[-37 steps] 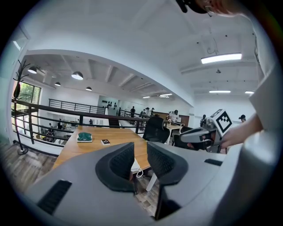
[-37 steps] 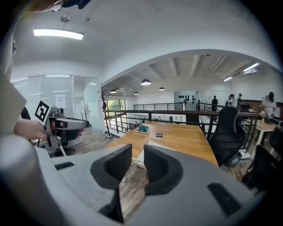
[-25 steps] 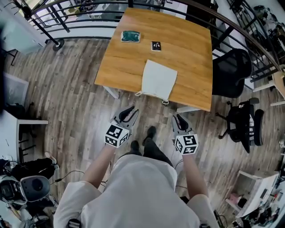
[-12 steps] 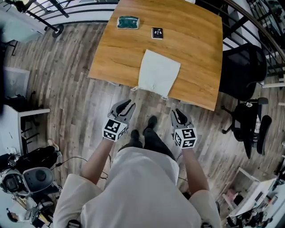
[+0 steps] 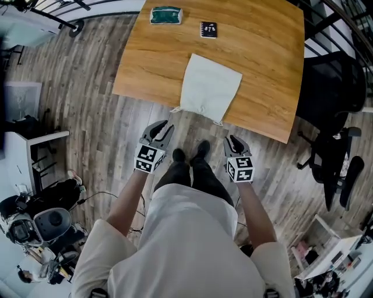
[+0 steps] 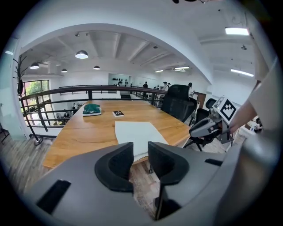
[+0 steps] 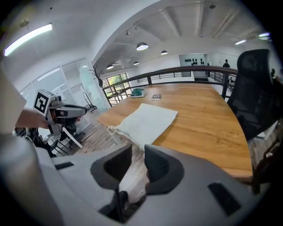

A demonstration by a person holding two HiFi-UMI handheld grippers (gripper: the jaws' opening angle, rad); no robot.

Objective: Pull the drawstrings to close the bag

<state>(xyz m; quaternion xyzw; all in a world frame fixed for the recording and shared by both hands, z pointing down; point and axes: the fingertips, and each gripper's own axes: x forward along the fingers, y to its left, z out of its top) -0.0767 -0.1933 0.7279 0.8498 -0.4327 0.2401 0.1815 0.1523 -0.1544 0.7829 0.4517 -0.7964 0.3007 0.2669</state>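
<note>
Head view puts the pale cloth bag (image 5: 210,86) flat on the wooden table (image 5: 151,64), its mouth at the table's near edge, facing me. Its drawstrings (image 5: 175,109) hang slack at both corners of that mouth, one loop on the left and one on the right, just over the edge. The mouth lies wide and ungathered, so I judge that nothing of the closing is done yet.

My left gripper (image 5: 163,127) is off the table, short of the near edge, on the left loop's side. Its jaws are opening, with only floor and table edge showing through the gap. My right gripper (image 5: 233,141) is beside it, also short of the edge, jaws parted and empty. Neither touches the bag or a string.

Everything is left, as I see it: reach in, take a string in each gripper, and pull them apart until the mouth cinches.

Farther back on the table sit a green pouch (image 5: 166,15) and a small black card (image 5: 208,29), well clear of the bag.
</note>
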